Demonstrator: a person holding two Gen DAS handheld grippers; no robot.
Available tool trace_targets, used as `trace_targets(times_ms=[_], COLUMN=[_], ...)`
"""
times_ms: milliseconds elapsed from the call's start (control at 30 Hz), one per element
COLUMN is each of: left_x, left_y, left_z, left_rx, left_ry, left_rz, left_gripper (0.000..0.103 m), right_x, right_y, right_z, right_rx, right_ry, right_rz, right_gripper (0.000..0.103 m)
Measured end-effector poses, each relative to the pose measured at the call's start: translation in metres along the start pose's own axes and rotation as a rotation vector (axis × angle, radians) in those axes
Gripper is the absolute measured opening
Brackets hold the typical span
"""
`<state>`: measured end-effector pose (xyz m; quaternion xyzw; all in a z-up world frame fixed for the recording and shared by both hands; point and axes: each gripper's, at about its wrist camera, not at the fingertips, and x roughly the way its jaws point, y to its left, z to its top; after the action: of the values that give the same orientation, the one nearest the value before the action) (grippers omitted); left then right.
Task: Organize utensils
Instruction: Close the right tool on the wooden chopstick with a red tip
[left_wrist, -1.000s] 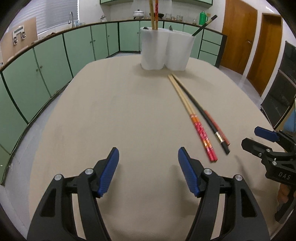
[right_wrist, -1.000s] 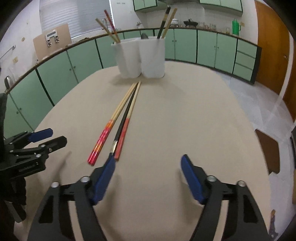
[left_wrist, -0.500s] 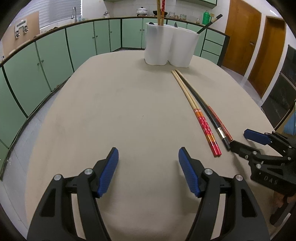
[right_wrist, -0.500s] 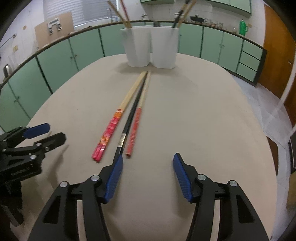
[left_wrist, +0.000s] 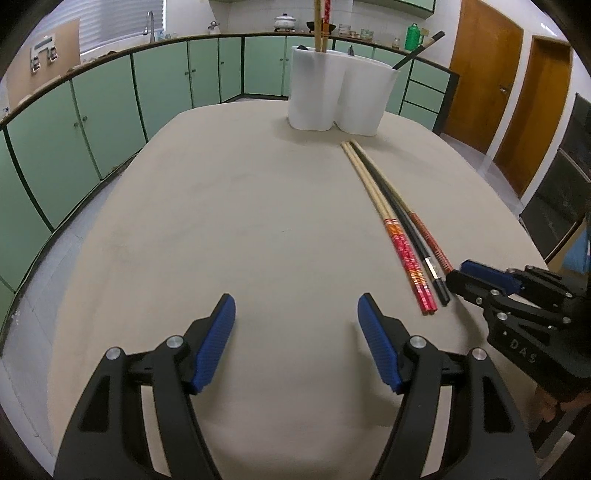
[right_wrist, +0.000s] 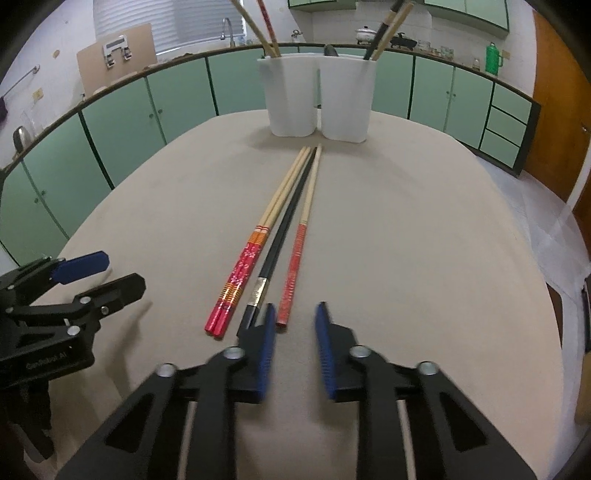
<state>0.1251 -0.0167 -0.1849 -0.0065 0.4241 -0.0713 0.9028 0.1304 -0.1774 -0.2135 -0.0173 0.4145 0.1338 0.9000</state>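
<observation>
Several chopsticks lie side by side on the beige table (right_wrist: 406, 240): a red patterned pair (right_wrist: 240, 277), a black one (right_wrist: 284, 221) and an orange-red one (right_wrist: 295, 258). My right gripper (right_wrist: 295, 306) sits at their near ends with its jaws closing, a gap still showing between the pads. The orange-red chopstick's end lies between the pad tips; the left finger (right_wrist: 264, 350) covers the black one's end. My left gripper (left_wrist: 295, 299) hovers open and empty over bare table, left of the chopsticks (left_wrist: 406, 254). A white two-cup holder (right_wrist: 317, 99) at the far end holds more chopsticks.
Green cabinets (left_wrist: 110, 110) curve around the room behind the table. Wooden doors (left_wrist: 480, 74) stand at the right. The left gripper (right_wrist: 123, 269) appears at the left edge of the right wrist view, and the right gripper (left_wrist: 456, 273) at the right of the left wrist view.
My right gripper has moved forward to the near ends of the chopsticks and its jaws have narrowed a lot. The left gripper has stayed open and in place.
</observation>
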Motion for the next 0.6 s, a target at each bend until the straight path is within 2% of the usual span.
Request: trace_targets(times_ms=[133,333,600], left_x=[-0.001,0.004,0.017], left_y=[-0.012,-0.036,-0.055], left_z=[0.001,0.001,0.001], left_rx=[0.014,0.050,0.078], left_ry=[-0.001,0.009,0.037], left_rz=[-0.033,-0.084,-0.080], left_gripper=[0.067,0.068,0.068], right_x=[-0.002,-0.014,-0.020], right_y=[-0.007,-0.027,-0.033], right_z=[-0.002,-0.014,-0.020], right_rx=[0.029,0.087,0.092], right_ry=[0.000,-0.003,-0.006], right_rz=[0.019,-0.005,0.003], right_gripper=[0.007,0.006,0.006])
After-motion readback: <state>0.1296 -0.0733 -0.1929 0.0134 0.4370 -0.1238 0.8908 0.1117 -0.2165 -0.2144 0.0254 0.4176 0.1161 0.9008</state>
